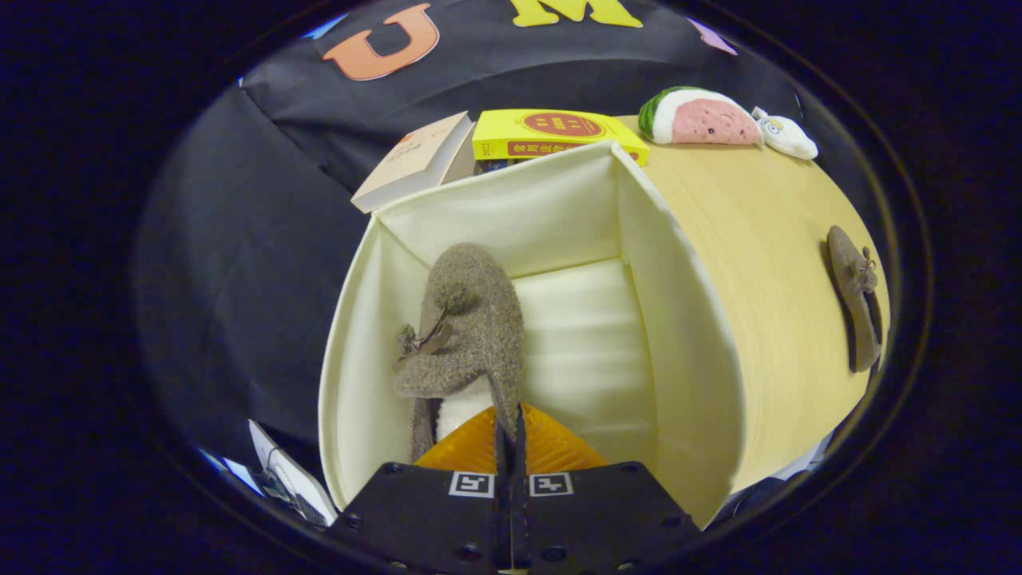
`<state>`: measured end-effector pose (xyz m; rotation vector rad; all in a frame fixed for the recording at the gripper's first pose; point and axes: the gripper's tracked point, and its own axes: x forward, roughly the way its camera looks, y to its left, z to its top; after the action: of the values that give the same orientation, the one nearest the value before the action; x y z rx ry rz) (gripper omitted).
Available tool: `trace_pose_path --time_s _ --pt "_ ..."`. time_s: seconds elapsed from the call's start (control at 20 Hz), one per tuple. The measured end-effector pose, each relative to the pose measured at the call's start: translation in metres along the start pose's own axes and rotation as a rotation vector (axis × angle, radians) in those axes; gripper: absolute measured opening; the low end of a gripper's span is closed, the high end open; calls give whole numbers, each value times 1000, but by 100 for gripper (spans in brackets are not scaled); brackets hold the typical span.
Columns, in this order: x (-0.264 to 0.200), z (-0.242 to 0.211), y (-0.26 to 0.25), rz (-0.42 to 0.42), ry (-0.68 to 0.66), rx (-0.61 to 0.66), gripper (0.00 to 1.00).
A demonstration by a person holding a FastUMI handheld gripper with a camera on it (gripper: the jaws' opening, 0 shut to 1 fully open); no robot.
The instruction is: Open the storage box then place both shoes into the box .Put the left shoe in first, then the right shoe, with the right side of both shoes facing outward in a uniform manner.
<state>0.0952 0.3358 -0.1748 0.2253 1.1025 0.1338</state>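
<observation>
Fuzzy grey-brown shoe (467,319) with a small bow hangs inside the cream storage box (679,335). Fingers (509,435) closed, pinching its heel rim; shoe just ahead.

The single fisheye camera rides on the hand-held gripper (509,431) and looks forward and steeply down along its two fingers, which are pressed together on the heel edge of a fuzzy grey-brown shoe (467,327). It hangs close above the open cream fabric storage box (679,335), seeing right down to the box floor (the near walls bow with the lens). Past the box it takes in the pale wooden worktop (766,263) and the booth wall beyond.
</observation>
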Motion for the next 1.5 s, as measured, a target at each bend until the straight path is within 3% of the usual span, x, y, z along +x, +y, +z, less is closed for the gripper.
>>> trace_pose_path --time_s 0.15,0.25,0.3,0.4,0.7,0.8,1.0,1.4,1.5 --pt "4 -2 1 1 8 -32 3" --pt "1 4 -1 7 -11 -59 13" --pt "-5 6 2 31 -24 -82 10" --pt "-23 11 7 60 -44 -140 23" --pt "-107 23 -3 89 -155 -303 78" --pt "-129 27 -21 71 -182 -318 86" --pt "-159 35 -79 3 -180 -332 87" --pt "-187 71 -243 -218 -210 -292 87" --pt "-184 69 -283 -238 -171 -275 94"
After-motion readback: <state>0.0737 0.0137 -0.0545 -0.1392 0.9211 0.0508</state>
